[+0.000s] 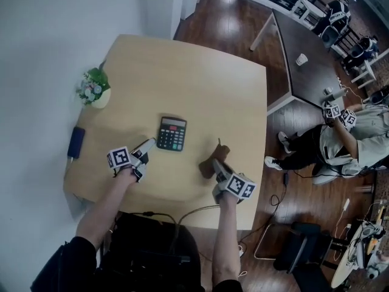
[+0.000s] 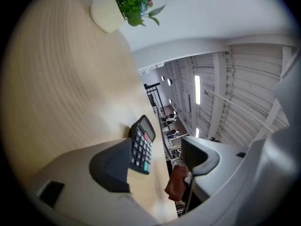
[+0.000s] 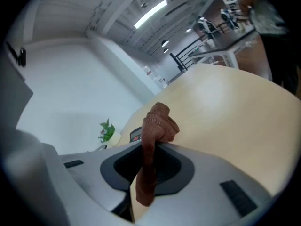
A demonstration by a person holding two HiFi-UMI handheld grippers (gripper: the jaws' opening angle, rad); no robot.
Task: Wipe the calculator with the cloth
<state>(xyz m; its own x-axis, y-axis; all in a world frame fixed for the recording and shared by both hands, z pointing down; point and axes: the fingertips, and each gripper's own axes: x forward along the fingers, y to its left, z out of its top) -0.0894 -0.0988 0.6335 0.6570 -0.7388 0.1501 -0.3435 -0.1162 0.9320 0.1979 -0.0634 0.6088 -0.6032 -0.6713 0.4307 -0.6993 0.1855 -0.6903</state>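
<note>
— What does the wooden table [image 1: 200, 72] hold?
— The left gripper [image 1: 144, 151], jaws apart and empty. The right gripper [image 3: 148, 166] is clamped on a brown cloth [image 3: 157, 121].
— And the calculator [image 1: 171, 133]?
— It lies flat mid-table, just beyond the left gripper, with the cloth to its right and apart from it.

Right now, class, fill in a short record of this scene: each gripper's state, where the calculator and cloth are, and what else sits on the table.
Left gripper: open, empty, beside the calculator's near left corner
Right gripper: shut on the cloth
Calculator: flat on the table, keys up
Cloth: brown, bunched, apart from the calculator
Also on table: potted plant, by the left edge
</note>
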